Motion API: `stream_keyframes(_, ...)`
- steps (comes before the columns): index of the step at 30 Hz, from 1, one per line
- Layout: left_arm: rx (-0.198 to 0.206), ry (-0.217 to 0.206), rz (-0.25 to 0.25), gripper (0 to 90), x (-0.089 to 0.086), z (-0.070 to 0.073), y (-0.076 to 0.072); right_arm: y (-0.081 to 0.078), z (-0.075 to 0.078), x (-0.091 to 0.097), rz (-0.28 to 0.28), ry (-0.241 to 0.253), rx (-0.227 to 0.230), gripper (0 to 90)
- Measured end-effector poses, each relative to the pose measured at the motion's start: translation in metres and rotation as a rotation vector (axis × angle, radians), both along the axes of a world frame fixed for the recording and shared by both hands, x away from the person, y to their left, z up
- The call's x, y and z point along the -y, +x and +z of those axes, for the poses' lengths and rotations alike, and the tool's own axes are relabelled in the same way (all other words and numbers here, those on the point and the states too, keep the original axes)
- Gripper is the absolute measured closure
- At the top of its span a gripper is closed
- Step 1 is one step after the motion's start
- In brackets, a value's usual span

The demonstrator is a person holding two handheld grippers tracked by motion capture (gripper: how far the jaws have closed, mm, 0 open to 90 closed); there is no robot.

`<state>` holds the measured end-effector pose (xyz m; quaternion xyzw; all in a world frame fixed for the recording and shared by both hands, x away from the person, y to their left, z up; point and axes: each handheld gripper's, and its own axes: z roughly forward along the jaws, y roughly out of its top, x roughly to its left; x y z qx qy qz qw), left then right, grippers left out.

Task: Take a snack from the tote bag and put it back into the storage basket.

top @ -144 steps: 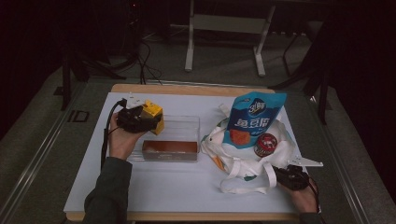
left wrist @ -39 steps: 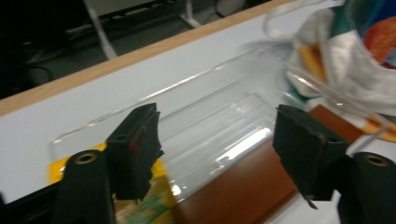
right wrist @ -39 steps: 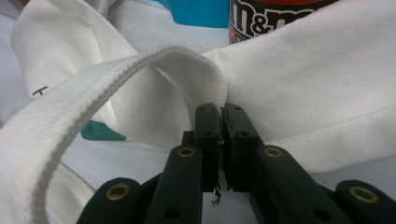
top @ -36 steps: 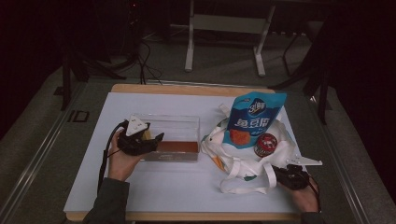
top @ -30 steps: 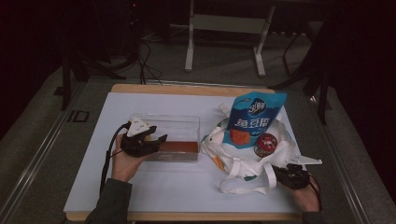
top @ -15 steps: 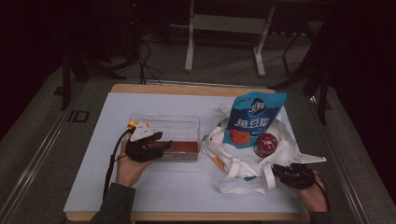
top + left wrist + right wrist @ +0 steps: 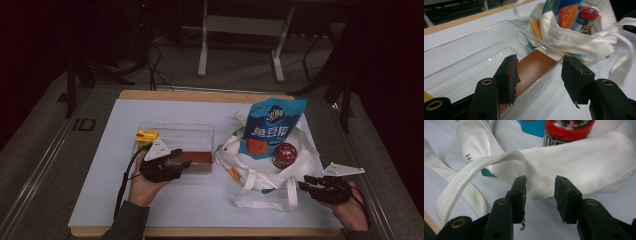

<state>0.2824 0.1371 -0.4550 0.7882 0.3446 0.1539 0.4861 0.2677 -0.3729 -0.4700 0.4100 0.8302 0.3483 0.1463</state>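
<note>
A white sheet [image 7: 200, 200] is covering the wooden table [image 7: 200, 94], and everything is sitting on it. On the right half a white cloth tote bag [image 7: 260, 165] is lying slumped and open, its long handles [image 7: 265, 197] trailing toward the near edge; a blue snack pouch [image 7: 272, 127] is leaning up out of it, and a small jar with a red lid [image 7: 285, 155] is lying beside the pouch on the bag's cloth. To the left of the bag, just beside it, a clear plastic box [image 7: 175, 145] is standing open, with a flat brown block [image 7: 197, 157] lying along its near wall and a yellow item [image 7: 146, 136] resting at its far left corner. The left gripper [image 7: 172, 162] is hovering at the box's near left edge, its jaws spread with one either side of the near wall and pinching nothing; in the left gripper view the brown block [image 7: 534, 65] is showing between the pads. The right gripper [image 7: 306, 183] is hanging just off the bag's near right corner, its jaws having just been opening; in the right gripper view they are standing apart with the bag's hem [image 7: 539, 192] just beyond them and nothing gripped.
</note>
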Motion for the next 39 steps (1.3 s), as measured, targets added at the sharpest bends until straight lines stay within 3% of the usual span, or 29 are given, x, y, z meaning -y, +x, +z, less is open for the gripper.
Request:
stream_keyframes(9,0.016,-0.004,-0.034,48.8,0.0,-0.017,-0.011,0.008,0.015,0.0,-0.016,-0.007,0.047,66.5)
stream_keyframes(17,0.015,0.052,-0.087,48.9,0.01,-0.043,-0.021,0.024,0.016,-0.009,-0.03,0.004,0.07,65.6)
stream_keyframes(20,0.032,0.078,-0.09,48.9,0.012,-0.052,-0.022,0.03,0.018,-0.013,-0.022,0.017,0.07,64.9)
stream_keyframes(22,0.023,0.077,-0.101,48.9,0.013,-0.057,-0.022,0.034,0.02,-0.016,-0.022,0.02,0.075,64.5)
stream_keyframes(30,0.046,0.144,-0.146,47.2,0.023,-0.07,-0.021,0.049,0.027,-0.019,-0.048,0.033,0.093,62.7)
stream_keyframes(36,0.022,0.147,-0.152,47.2,0.027,-0.077,-0.018,0.063,0.03,-0.02,-0.06,0.033,0.096,61.8)
stream_keyframes(39,0.011,0.129,-0.161,47.2,0.03,-0.079,-0.019,0.071,0.032,-0.021,-0.06,0.039,0.093,61.4)
